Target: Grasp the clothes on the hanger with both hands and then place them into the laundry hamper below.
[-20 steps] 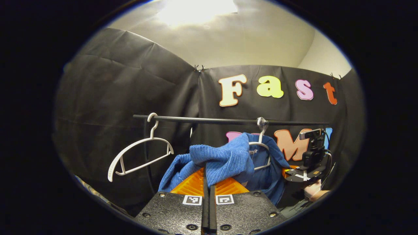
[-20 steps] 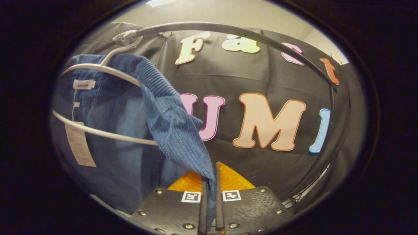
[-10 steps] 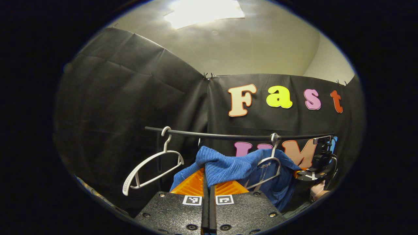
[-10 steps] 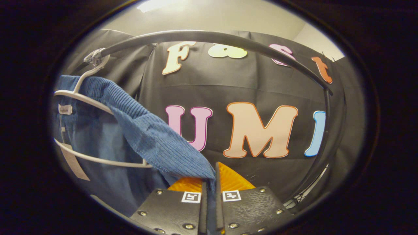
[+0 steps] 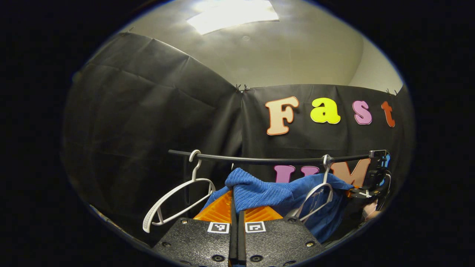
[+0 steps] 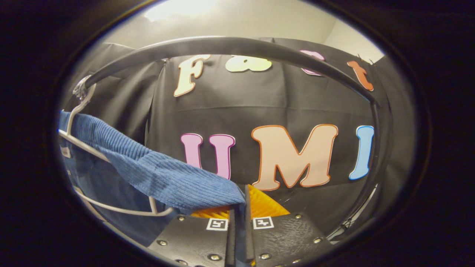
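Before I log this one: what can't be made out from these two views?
- Left gripper view: its fingertips lie under the blue garment, so the pinch is hidden.
- Right gripper view: the hanger and garment run off the left edge, so how much cloth is on it is unclear.
- Left gripper view: the distant right gripper is too small to judge.

The black rail (image 6: 230,46) arches close above me; an empty white hanger (image 5: 174,198) hangs to my left.
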Demonstrator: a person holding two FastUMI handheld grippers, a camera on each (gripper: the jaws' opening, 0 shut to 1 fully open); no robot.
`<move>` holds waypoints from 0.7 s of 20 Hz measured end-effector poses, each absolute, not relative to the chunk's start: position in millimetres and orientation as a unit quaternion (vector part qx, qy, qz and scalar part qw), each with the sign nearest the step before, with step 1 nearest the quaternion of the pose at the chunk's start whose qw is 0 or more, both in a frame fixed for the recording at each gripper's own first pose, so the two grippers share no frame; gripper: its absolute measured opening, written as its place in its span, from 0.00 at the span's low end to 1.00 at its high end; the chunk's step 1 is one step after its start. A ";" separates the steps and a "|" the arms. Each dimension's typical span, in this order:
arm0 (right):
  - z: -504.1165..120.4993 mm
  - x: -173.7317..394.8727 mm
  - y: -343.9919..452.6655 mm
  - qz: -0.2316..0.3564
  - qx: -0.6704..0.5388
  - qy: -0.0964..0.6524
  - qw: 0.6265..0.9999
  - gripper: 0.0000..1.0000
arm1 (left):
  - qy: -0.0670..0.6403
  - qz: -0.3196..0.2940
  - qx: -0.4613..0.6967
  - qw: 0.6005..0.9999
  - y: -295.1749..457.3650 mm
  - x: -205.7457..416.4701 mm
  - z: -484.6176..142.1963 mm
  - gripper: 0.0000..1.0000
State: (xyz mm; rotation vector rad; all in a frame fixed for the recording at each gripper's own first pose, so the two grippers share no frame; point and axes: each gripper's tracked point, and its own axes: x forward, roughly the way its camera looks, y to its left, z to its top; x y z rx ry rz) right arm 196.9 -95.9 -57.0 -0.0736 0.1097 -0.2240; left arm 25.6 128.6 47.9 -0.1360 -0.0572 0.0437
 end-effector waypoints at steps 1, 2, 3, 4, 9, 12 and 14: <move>-59.9 195.9 -97.3 -0.115 -0.035 0.054 0.991 0.10 | -0.025 0.022 -0.070 0.997 128.8 29.6 44.4 0.00; -61.2 198.6 -99.5 -0.117 -0.035 0.054 0.991 0.10 | -0.021 0.020 -0.072 0.997 128.2 34.8 40.5 0.01; -63.1 200.7 -101.0 -0.120 -0.037 0.055 0.990 0.10 | -0.016 0.019 -0.072 0.997 128.5 40.0 35.0 0.01; -66.0 203.6 -104.5 -0.124 -0.039 0.057 0.990 0.10 | -0.013 0.018 -0.068 0.997 128.6 45.4 30.0 0.01; -78.8 213.7 -114.0 -0.135 -0.063 0.063 0.987 0.10 | 0.023 0.007 -0.065 0.998 122.1 65.9 -2.6 0.01; -98.3 216.5 -119.7 -0.141 -0.077 0.085 0.983 0.10 | 0.038 -0.001 -0.078 0.996 117.6 74.5 -20.9 0.01; -112.5 220.1 -120.5 -0.142 -0.076 0.095 0.982 0.10 | 0.046 -0.002 -0.079 0.996 118.8 77.1 -33.3 0.01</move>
